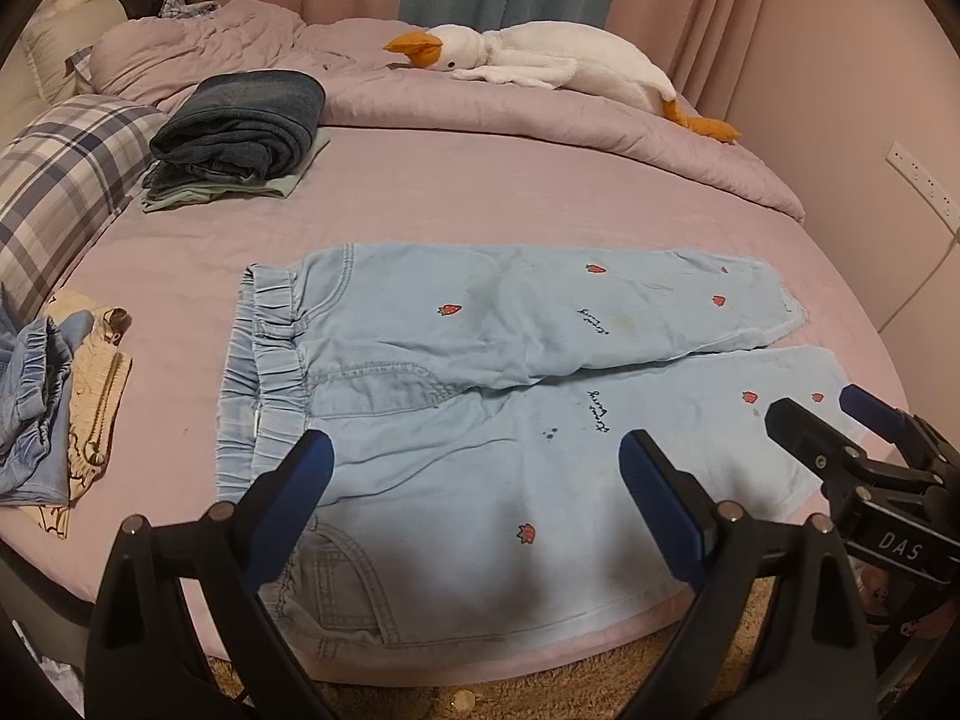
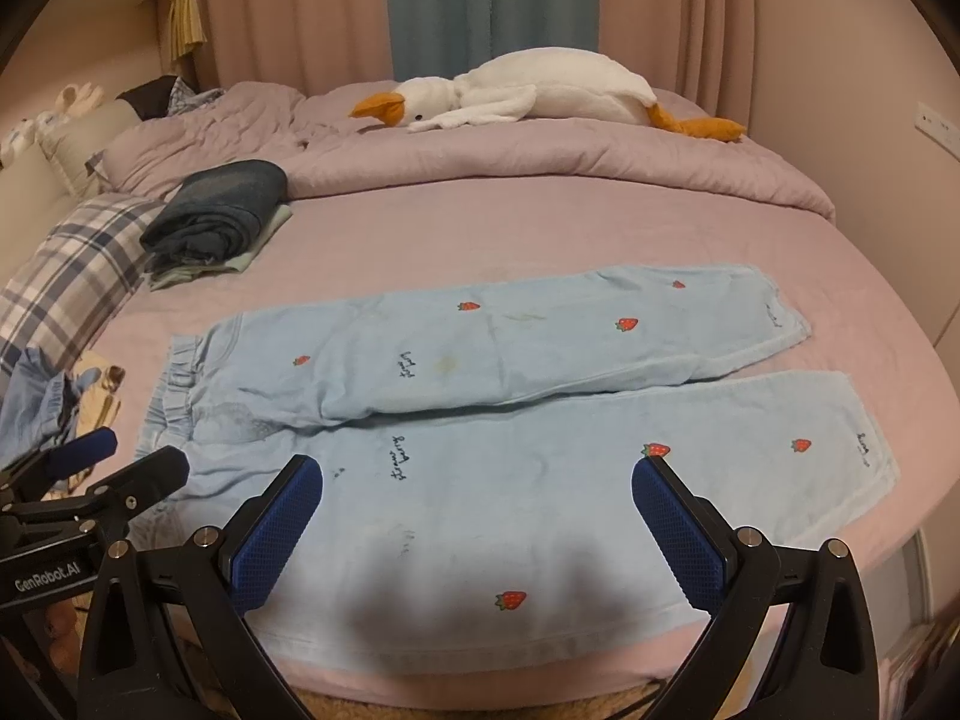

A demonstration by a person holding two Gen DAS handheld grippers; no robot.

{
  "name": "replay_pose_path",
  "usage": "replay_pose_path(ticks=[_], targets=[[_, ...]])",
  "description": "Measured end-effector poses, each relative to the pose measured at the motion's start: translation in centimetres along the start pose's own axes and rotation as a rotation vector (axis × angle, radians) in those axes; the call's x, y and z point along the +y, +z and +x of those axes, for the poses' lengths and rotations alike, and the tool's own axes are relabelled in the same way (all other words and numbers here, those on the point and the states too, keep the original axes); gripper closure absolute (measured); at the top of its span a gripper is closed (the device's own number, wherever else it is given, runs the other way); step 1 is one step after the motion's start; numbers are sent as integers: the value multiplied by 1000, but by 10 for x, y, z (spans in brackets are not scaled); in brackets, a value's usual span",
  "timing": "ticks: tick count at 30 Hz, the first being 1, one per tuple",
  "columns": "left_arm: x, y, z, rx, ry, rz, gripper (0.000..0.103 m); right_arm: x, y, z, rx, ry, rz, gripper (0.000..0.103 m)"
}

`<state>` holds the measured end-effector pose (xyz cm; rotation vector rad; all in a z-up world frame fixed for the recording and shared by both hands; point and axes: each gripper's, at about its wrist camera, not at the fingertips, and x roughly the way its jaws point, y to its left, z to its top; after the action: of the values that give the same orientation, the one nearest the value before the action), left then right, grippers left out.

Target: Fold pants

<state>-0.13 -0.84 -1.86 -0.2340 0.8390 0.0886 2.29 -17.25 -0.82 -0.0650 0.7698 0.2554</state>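
Pants lie flat on the bed, light blue with strawberry prints, filling the lower middle of both frames. Waistband sits at the left of frame, the two leg ends at the right, legs side by side with the far leg slightly overlapping the near one at the crotch.

Your left tongs are spread wide, blue pads apart, hovering over the near leg close to the waistband, pinching nothing. Your right tongs are also spread wide, over the near leg toward the middle, nothing between the pads. In the left wrist view your right tongs show at the lower right edge of frame; in the right wrist view your left tongs show at the lower left.

Upper left of frame: folded dark clothes stacked on a pale green piece, next to a plaid pillow. Far left edge: a loose pile of blue and cream clothes. Top of frame: white goose plush lying on the rumpled purple quilt, curtains behind.
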Motion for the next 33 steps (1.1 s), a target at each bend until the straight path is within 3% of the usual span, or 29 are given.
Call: replay_pose_path(ticks=[33], targets=[[1, -3, 6, 32, 5, 1, 7, 0, -4, 5, 6, 29, 7, 0]])
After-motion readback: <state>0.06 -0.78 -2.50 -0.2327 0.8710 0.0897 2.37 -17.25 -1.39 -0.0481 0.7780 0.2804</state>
